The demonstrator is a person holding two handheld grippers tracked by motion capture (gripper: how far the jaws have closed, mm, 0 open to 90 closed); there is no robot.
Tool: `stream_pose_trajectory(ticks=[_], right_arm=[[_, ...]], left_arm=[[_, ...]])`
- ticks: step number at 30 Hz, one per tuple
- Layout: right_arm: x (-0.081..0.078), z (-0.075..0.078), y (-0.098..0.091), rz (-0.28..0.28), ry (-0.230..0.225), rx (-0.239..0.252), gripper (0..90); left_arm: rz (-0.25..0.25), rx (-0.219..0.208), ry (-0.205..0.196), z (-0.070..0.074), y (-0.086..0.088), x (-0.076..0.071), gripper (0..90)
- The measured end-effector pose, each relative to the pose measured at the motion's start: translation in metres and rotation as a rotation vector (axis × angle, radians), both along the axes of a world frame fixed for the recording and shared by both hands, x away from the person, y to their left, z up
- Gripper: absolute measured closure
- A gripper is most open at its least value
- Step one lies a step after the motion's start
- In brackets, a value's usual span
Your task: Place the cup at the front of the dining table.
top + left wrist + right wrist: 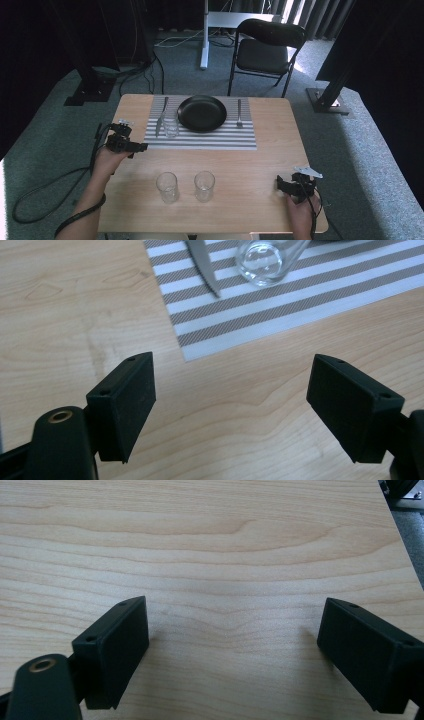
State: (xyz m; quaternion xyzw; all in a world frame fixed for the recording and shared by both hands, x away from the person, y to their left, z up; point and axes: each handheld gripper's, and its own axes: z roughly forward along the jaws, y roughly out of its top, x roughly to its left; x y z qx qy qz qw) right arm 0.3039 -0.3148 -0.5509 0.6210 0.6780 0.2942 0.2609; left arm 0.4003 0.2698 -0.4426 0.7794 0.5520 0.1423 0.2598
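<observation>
Left hand-held gripper (pixel 142 147) open, empty, near the table's (pixel 270 150) left edge. Glass on the mat (pixel 170 127) stands just beyond it, toward the far edge. Right hand-held gripper (pixel 279 182) open, farther off.

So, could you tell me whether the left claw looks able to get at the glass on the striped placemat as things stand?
Probably yes. The left claw is open and empty, and bare table lies between it and the glass. The knife lies close beside the glass, so it may get nudged.
</observation>
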Motion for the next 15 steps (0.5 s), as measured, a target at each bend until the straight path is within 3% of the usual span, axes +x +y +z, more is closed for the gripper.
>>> stream_pose_trajectory(ticks=[15], right_arm=[[0.000, 0.000, 0.000, 0.000, 0.000, 0.000, 12.5]], left_arm=[[0.043, -0.010, -0.004, -0.013, 0.022, -0.024, 20.3]])
